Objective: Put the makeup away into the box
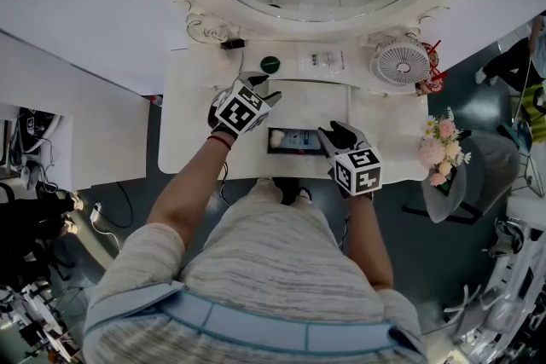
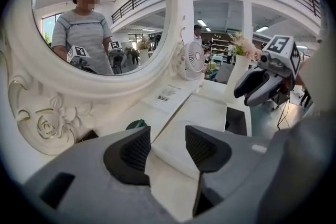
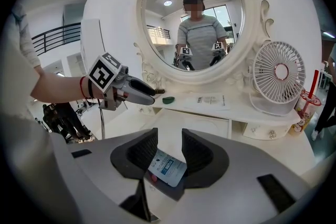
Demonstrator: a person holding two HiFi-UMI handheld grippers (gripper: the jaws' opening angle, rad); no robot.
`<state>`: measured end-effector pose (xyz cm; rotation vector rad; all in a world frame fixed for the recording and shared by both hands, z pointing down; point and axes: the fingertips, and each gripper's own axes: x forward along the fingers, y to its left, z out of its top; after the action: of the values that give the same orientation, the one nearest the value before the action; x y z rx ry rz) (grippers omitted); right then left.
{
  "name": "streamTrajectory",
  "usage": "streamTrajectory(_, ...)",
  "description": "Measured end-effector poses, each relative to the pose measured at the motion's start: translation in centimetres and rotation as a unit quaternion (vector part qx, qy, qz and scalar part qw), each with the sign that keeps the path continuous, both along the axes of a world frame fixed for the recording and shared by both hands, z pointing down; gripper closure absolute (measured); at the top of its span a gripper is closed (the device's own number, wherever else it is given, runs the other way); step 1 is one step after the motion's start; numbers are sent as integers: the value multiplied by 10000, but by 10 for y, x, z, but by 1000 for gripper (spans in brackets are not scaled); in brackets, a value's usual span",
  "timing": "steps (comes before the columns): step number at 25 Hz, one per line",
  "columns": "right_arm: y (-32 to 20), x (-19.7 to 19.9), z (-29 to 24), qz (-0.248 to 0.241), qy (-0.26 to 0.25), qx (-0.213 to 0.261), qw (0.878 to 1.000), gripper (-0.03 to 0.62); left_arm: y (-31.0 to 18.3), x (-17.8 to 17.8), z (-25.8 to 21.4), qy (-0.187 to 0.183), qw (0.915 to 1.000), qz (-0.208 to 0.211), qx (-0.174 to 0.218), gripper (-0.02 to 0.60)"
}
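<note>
Small dark item (image 1: 232, 43): at the foot of the mirror, far left of the shelf. Too small for me to name.

Left gripper (image 2: 168, 140): jaws wide apart, nothing between them, only bare white tabletop beneath. It hangs over the closed lid panel, pointing up towards the shelf.

Green makeup piece (image 1: 270, 64): on the shelf just past the left gripper, not yet in the box. It looks like a small round compact or pot, though I can't be sure from here.

Handling: I'd judge it light, hard and smooth, so it may skid. Take it across its middle with the pads low, close to the shelf.

Box (image 1: 275, 141): the dark open compartment sunk in the vanity top, between the two grippers.

Blue-and-white sachet (image 3: 167, 168): already lying flat inside the box.

White packet (image 1: 320, 60): flat on the shelf, right of the green piece. Thin and floppy by the look of it, best pinched at an edge.

Right gripper (image 1: 335, 132): jaws parted and gripping nothing. It hovers over the box with the sachet showing below the gap, untouched.

Desk fan (image 1: 401, 62): at the right end of the shelf, well apart from the work.
</note>
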<state>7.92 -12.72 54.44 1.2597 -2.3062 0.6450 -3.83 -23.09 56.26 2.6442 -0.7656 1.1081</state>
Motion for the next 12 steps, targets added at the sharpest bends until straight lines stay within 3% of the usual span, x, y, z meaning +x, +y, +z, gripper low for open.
streamTrajectory(12,-15,1,8,123,-69,-107,9998,471,-60,-8,19,-473,9988,-77,75,374)
